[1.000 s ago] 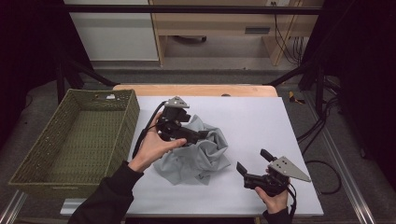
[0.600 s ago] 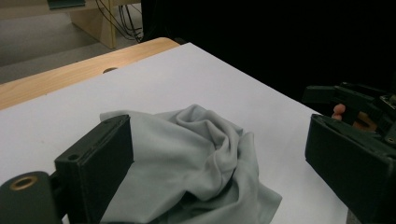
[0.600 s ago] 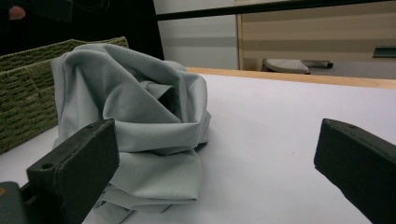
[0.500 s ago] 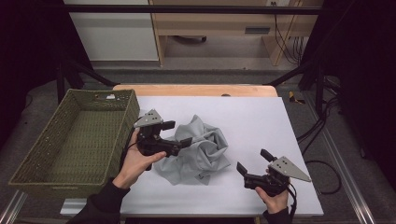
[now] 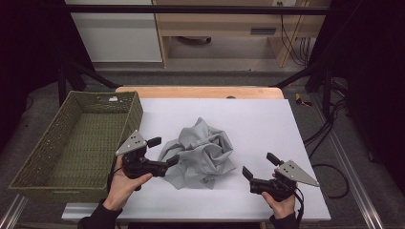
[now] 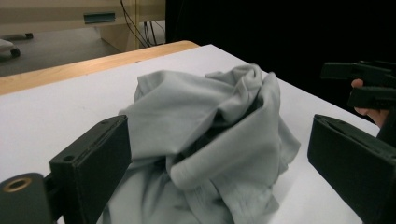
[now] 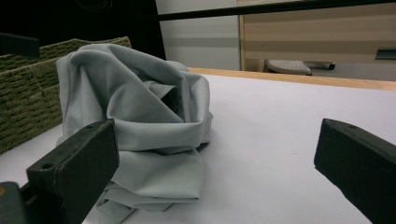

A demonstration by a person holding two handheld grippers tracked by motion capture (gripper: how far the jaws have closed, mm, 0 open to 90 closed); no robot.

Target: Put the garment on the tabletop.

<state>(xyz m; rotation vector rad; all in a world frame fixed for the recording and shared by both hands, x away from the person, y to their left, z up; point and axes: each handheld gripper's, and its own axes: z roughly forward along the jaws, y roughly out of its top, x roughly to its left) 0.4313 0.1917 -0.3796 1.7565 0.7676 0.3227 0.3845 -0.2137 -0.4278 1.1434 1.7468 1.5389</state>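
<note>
Left tongs [image 5: 164, 150] beside crumpled, axisless cloth [image 5: 200, 152]

We cannot see the underside of the grey cloth [image 5: 200, 152] or what lies inside its folds — the creases hide it. In the left gripper view its near hem runs off the bottom edge. The basket [image 5: 71, 143] is cut off at the left of the right gripper view — its small white tag [image 5: 113, 99] is too small to read.

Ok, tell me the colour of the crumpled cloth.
Plain light grey cloth, no pattern; clearest in the left gripper view.
</note>
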